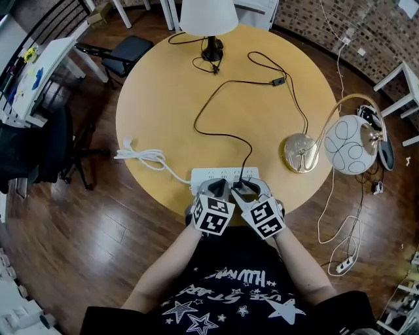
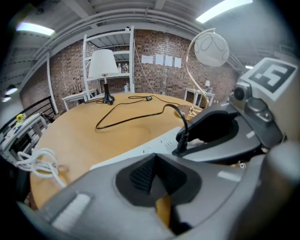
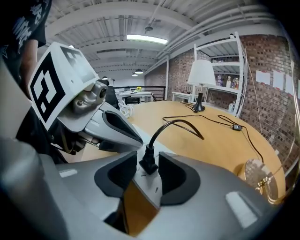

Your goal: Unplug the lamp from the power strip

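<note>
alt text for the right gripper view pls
The right gripper, jaws open, straddles a black plug seated in a white power strip without pinching it. Its cord runs across the round wooden table toward a white-shaded lamp.

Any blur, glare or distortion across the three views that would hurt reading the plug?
Head view: strong fisheye, room edges curve, white lampshade looks nearly blown out. Left gripper view: dark vignetted corners, ceiling light glares, left claw body soft. Right gripper view: plug fairly sharp between the open pads of the right claw; corners dark.
</note>
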Motion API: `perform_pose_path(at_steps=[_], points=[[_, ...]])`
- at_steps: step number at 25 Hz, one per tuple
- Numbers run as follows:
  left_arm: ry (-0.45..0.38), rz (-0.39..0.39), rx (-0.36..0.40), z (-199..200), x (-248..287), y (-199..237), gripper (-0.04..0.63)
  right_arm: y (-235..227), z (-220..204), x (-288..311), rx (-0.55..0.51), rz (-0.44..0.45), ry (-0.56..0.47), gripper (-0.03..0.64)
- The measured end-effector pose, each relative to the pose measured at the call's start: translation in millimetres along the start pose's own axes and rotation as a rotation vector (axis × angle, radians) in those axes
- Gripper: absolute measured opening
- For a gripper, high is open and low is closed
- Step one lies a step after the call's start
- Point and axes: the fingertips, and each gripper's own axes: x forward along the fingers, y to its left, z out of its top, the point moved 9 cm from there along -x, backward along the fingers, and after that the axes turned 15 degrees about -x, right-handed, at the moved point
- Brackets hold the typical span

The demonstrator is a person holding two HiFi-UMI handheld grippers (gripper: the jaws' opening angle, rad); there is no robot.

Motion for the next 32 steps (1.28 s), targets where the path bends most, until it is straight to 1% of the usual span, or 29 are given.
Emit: perform_pose_path(at_steps=[3,5,7,9,16,24,27,30,32], points=[[0.004,-0.003,-0.007,0.6,-0.6,-0.1,0.005,-2.6,5.3,2.1,-0.057,0.012,0.030,0.145],[0.005,-0.003,-0.005,0.3,-0.5,-0.8,0.005,-2.4,6.4,3.1,-0.096,0.020,0.041,0.127],[0.006,-0.005,-0.007,0.6,-0.7,-1.1,0.005,-0.7,6.8,4.2,-0.143,0.029,0.047,0.120],[0.010,-0.007,-0.011,1.0,-1.2,-0.5,0.005,-0.2,6.4,5.0,-0.165,0.040,0.038,0.118],[0.019,-0.014,-0.017,1.2,-1.0,0.6,0.005,-5.7,3.2,3.8,-0.158,0.095,-0.022,0.104],[0.022,-0.015,-0.019,1.6,-0.7,1.1,0.005,-9.6,2.3,3.1,-0.148,0.139,-0.050,0.095],[0.022,-0.018,-0.017,1.6,0.4,1.2,0.005,-11.2,-0.3,2.8,-0.146,0.142,-0.063,0.090],[0.016,-0.024,-0.037,1.9,0.8,3.1,0.005,-9.7,-3.7,2.2,-0.111,0.148,-0.085,0.070],[0.020,-0.026,-0.027,2.8,0.1,2.9,0.005,-8.4,-4.2,1.8,-0.097,0.149,-0.093,0.069]])
